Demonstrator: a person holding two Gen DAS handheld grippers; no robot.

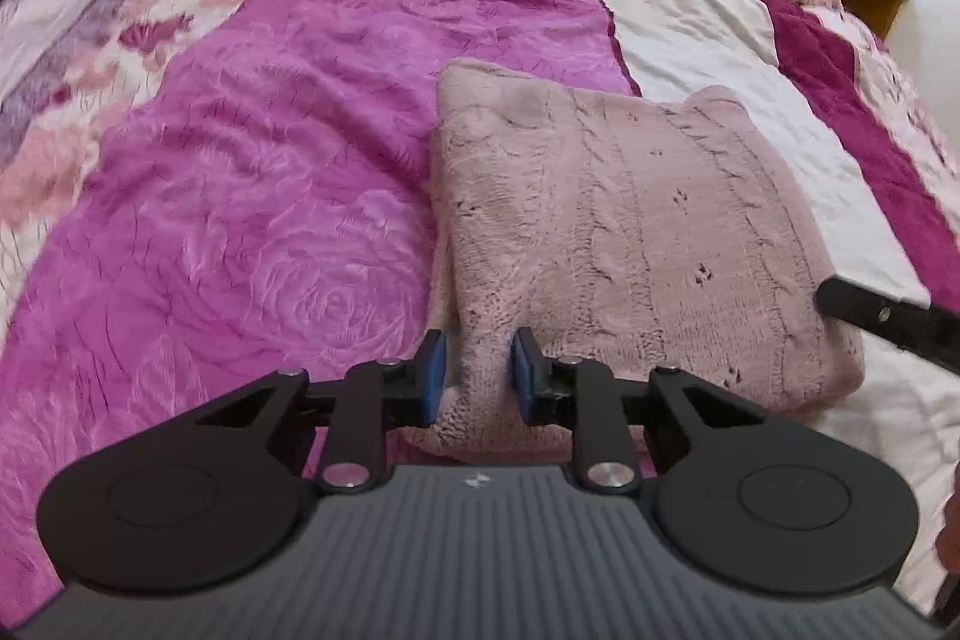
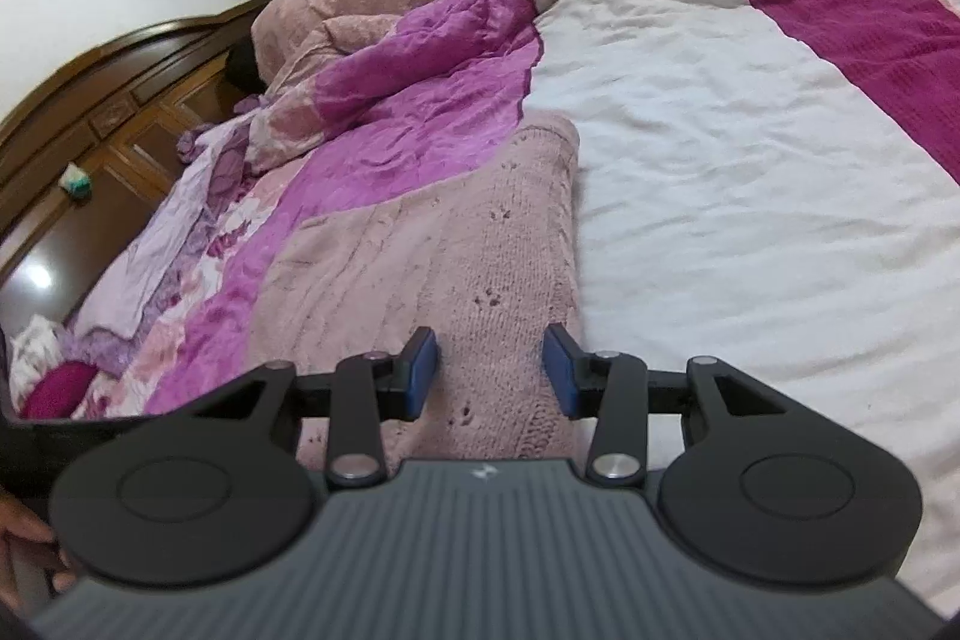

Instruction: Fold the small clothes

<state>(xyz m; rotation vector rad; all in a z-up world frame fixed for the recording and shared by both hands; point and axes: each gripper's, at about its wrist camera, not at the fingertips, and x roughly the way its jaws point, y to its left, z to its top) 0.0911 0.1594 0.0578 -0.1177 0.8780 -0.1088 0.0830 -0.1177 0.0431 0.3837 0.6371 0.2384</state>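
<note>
Left hand-held gripper (image 1: 478,370): nearest the lens, low over the bed, pointing forward along the sweater; blue pads (image 1: 433,370) pinch a bunched ridge of knit at the sweater's near edge, jaws drawn close with fabric filling the gap.
Right hand-held gripper (image 2: 495,370): low and level over the sweater's near right part; jaws parted wider, knit lying flat between the pads (image 2: 564,370); whether the pads touch the fabric cannot be told.
Right gripper seen from left camera: one black finger (image 1: 888,319) enters from the right edge, resting at the sweater's right side.
Sweater (image 1: 630,232): pink cable knit, folded into a rough rectangle, lying on the bed across the seam between the magenta and white panels.
Bedspread (image 1: 240,220): magenta rose-embossed panel left, white panel (image 2: 750,190) right.
Quilt (image 2: 390,40): rumpled, heaped at the far end.
Headboard (image 2: 90,100): dark wood, far left.
</note>
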